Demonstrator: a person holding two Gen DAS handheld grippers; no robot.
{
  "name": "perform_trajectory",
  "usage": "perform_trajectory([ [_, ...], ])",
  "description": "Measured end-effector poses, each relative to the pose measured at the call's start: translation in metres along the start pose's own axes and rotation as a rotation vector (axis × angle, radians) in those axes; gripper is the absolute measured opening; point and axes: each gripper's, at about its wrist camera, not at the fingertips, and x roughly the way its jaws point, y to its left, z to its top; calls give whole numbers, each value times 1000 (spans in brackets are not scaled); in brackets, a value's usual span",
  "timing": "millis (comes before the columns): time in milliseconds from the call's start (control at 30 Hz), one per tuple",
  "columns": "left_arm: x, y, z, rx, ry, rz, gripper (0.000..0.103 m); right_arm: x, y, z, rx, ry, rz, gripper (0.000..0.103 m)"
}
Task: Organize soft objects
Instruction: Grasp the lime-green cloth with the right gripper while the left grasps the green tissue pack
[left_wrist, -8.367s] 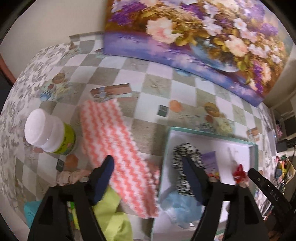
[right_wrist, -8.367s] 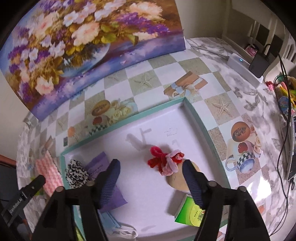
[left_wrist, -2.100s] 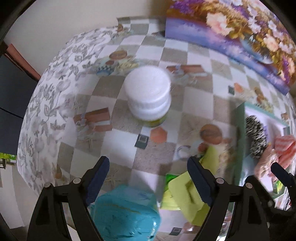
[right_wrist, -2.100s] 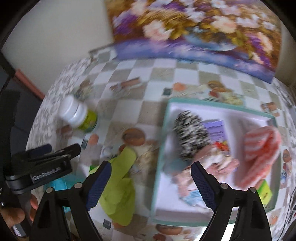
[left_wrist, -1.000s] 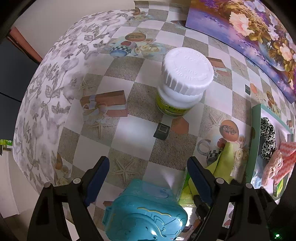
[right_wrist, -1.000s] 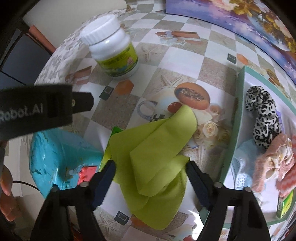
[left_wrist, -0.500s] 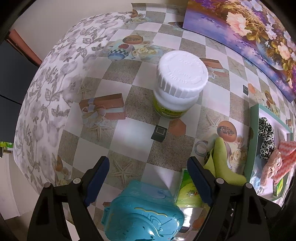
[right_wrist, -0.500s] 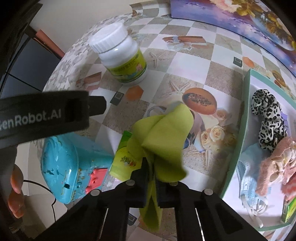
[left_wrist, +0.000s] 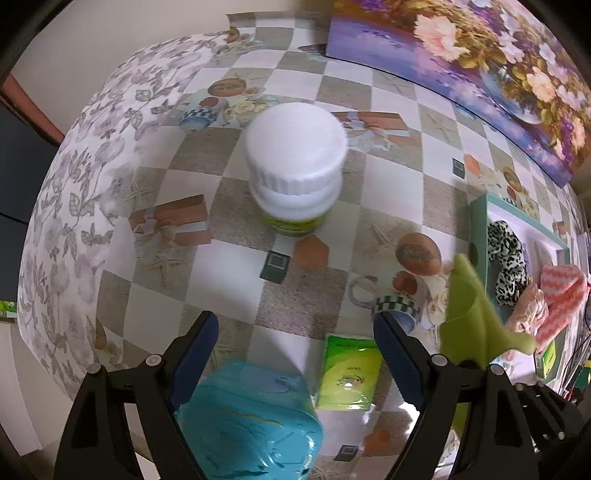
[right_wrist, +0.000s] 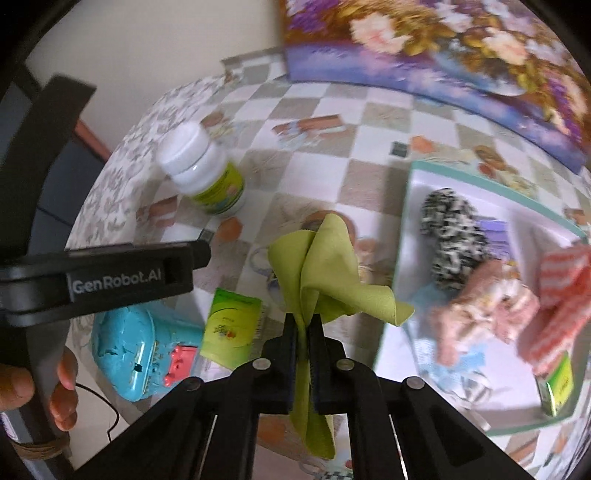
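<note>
Tray (right_wrist: 408, 206) — already holds leopard scrunchie (right_wrist: 448, 218), pink striped cloth (right_wrist: 554, 295), pink fuzzy item, blue mask. Green cloth (right_wrist: 321, 273) — pinched in right gripper (right_wrist: 303, 328), lifted off the tablecloth, not yet in tray. Left gripper (left_wrist: 295, 354) — wide, empty, over blue toy (left_wrist: 251, 421).

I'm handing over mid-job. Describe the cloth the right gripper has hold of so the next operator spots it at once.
Find the teal-rimmed white tray on the checkered tablecloth; just left of its rim, the right gripper is shut on a plain lime-green cloth, lifted and bunched upward. Unlike the flat, printed green packet beside it and the pink striped cloth in the tray, it is unpatterned.
</note>
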Motion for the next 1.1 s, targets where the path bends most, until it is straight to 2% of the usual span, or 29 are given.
perform_trajectory([
  [100, -1, -10, -1, 37, -8, 22, 86, -19, -15, -1, 35, -29, 13, 6],
  [300, -1, -24, -4, 79, -4, 3, 86, -64, -40, 6, 104, -148, 21, 6],
  [467, 0, -36, -6, 138, 31, 9, 86, -89, -53, 8, 124, -215, 20, 6],
  [633, 12, -46, -4, 180, 92, 4, 86, -88, -69, 8, 171, -210, 20, 6],
  [833, 41, -52, -1, 186, 205, 6, 84, -95, -84, 7, 209, -232, 45, 6],
  [933, 48, -58, -1, 206, 227, 17, 76, -95, -87, 7, 220, -234, 57, 6],
  [1100, 56, -66, -2, 211, 246, 17, 54, -96, -96, 7, 247, -236, 68, 6],
])
